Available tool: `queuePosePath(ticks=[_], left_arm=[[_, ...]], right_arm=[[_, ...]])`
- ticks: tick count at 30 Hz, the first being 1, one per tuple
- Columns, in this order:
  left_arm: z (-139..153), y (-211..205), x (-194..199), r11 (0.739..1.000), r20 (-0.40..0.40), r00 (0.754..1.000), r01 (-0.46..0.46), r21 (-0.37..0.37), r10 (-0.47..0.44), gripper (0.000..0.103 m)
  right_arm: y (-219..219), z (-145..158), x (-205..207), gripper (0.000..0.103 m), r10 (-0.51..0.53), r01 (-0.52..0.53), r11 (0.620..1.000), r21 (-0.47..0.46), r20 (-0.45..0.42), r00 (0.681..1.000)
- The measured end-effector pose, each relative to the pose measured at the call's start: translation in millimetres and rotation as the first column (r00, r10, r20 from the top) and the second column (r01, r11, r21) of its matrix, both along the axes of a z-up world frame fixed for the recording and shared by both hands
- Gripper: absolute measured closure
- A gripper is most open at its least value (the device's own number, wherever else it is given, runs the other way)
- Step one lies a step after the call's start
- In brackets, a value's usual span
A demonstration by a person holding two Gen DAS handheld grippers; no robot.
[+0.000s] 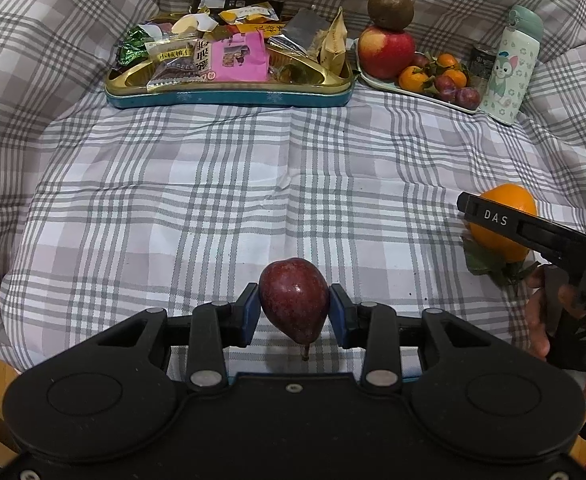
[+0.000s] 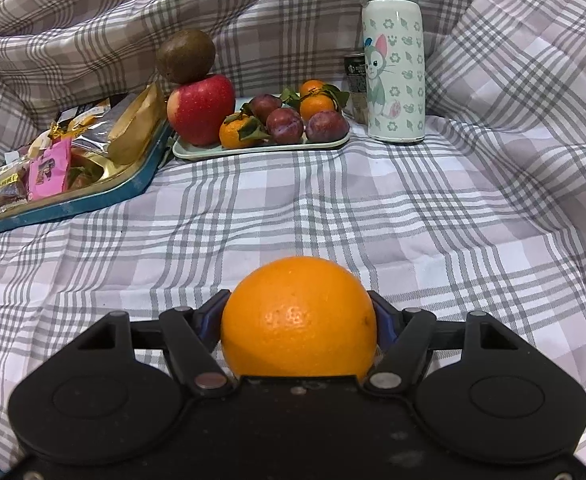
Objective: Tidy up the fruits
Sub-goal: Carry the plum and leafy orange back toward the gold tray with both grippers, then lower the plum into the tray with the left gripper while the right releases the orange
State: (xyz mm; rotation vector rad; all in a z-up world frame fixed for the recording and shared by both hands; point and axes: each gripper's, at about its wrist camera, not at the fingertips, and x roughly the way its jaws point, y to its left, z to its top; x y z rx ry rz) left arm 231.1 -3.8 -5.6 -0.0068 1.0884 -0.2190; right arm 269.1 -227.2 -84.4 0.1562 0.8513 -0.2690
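Left gripper: we see blue pads clamped on a dark red pear, stem toward the camera, held above the near middle of the plaid cloth. Right gripper: jaws closed around a big orange, near the cloth's right side. At the far edge we note a pale tray with a red apple, a brown fruit on top, mandarins and plums; left of it a snack tin; right of it a cat-print bottle.
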Motion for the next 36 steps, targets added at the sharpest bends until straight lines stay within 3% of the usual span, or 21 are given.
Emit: queuePosePath(ticks=[9,18,28,36], left_arm=[[8,6,-12,1.0,0.008,1.0,-0.001,0.009,0.001,0.057],[9,20,-38,1.0,0.002,1.0,0.0,0.025,0.0,0.057],[-6,33,-71,0.999,-0.042,0.999,-0.001,0.049,0.003,0.057],[-24,41,-86,0.998,-0.088,0.996,-0.021,0.064,0.027,0.057]], right_arm=[[6,15,-16,0.03,0.008,-0.007,0.999,0.049,-0.01,1.0],[40,49,-54,0.03,0.123,-0.124,0.991,0.052,0.021,0.992],[83,64,-100,0.03,0.248,-0.248,0.964,0.093,0.014,0.969],[105,62,-125,0.03,0.279,-0.275,0.953,0.125,-0.013,0.96]])
